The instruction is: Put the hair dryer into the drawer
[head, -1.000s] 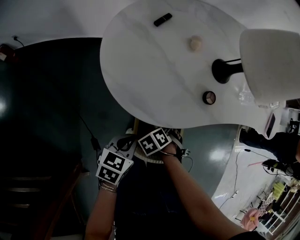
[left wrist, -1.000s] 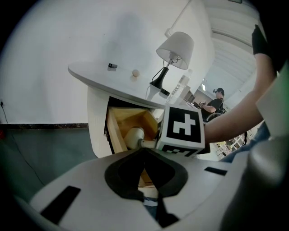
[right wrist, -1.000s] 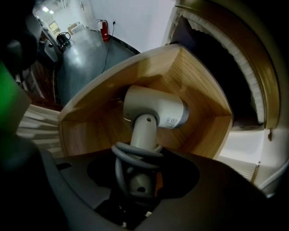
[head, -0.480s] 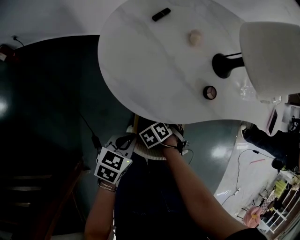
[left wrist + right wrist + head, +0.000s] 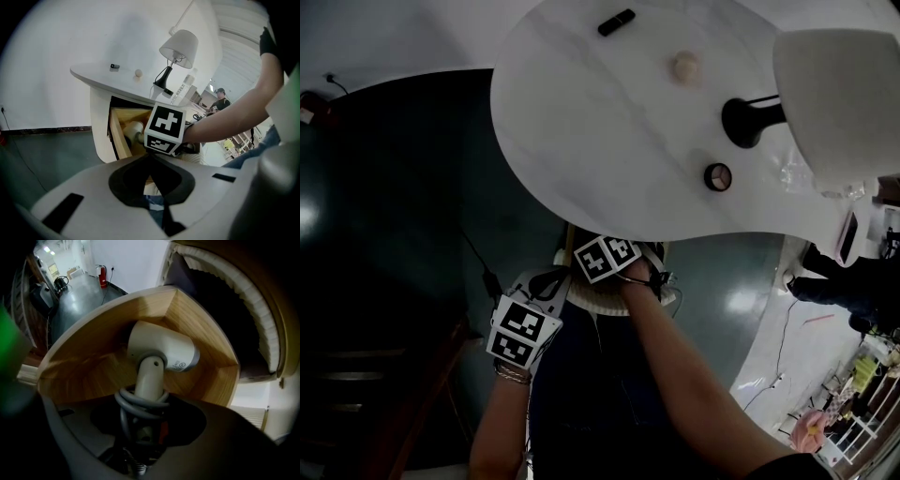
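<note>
A white hair dryer (image 5: 161, 350), its handle wrapped in grey cord, points head-first into the open wooden drawer (image 5: 93, 357). My right gripper (image 5: 145, 404) is shut on that handle. The left gripper view shows the dryer's head (image 5: 132, 130) inside the drawer (image 5: 119, 136), just past the right gripper's marker cube (image 5: 164, 129). From the head view, the right gripper (image 5: 605, 260) sits at the table's near edge, and the dryer is hidden below it. My left gripper (image 5: 523, 333) hangs back to the left, its jaws (image 5: 154, 176) together with nothing between them.
The white marble-look table (image 5: 609, 122) carries a lamp (image 5: 825, 103) on a black base (image 5: 745, 122), a small black bar (image 5: 616, 22), a round knob (image 5: 684, 66) and a small round dish (image 5: 718, 176). A person (image 5: 218, 98) stands far off. A cable (image 5: 478, 262) runs across the dark floor.
The right gripper with the hair dryer has edged slightly toward the table and drawer. The left gripper has stayed where it was.
</note>
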The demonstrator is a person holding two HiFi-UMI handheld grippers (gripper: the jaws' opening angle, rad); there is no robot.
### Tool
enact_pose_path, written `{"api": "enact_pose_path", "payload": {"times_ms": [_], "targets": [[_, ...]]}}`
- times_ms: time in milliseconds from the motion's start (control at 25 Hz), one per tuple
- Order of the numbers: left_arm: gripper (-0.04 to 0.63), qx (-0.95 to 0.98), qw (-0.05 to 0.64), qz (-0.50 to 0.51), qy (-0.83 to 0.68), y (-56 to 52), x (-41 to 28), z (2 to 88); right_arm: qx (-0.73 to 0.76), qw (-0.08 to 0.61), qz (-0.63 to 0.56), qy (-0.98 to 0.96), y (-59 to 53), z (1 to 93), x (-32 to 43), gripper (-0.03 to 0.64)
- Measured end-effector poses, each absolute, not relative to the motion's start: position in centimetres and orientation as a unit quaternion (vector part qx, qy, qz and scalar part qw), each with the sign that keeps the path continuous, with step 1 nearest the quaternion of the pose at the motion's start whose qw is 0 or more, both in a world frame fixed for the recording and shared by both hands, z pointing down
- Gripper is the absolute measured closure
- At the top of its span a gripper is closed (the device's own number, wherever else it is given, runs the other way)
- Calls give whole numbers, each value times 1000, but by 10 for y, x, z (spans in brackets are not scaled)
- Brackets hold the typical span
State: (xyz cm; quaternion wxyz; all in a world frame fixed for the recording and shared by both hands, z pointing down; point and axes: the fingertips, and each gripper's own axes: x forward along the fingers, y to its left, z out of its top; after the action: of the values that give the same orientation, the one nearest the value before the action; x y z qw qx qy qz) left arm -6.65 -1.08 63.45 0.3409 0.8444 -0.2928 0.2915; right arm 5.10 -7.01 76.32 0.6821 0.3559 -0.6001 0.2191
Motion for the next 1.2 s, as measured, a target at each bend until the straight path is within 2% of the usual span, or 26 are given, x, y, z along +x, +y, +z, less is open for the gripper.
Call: {"api": "enact_pose_path", "payload": {"times_ms": [280, 360, 440, 680, 760, 1200], "targets": [[578, 844, 340, 295, -291, -7, -63, 636, 361, 671, 182, -622, -70, 772, 48, 382], [578, 844, 338, 295, -294, -6, -63, 635, 337, 687, 170, -621, -63, 774, 45, 328], [578, 845, 336, 293, -296, -6, -63, 634, 319, 691, 172, -625, -55, 769, 46, 304], [578, 846, 335, 293, -292, -4, -59, 631, 300, 673, 165, -656, -38, 744, 51, 307], [578, 848, 333, 288, -295, -7, -57, 629, 290, 673, 162, -661, -36, 743, 49, 365], [578, 845, 339, 291, -294, 2, -61, 634, 325, 644, 207, -661, -38, 749, 26, 374]]}}
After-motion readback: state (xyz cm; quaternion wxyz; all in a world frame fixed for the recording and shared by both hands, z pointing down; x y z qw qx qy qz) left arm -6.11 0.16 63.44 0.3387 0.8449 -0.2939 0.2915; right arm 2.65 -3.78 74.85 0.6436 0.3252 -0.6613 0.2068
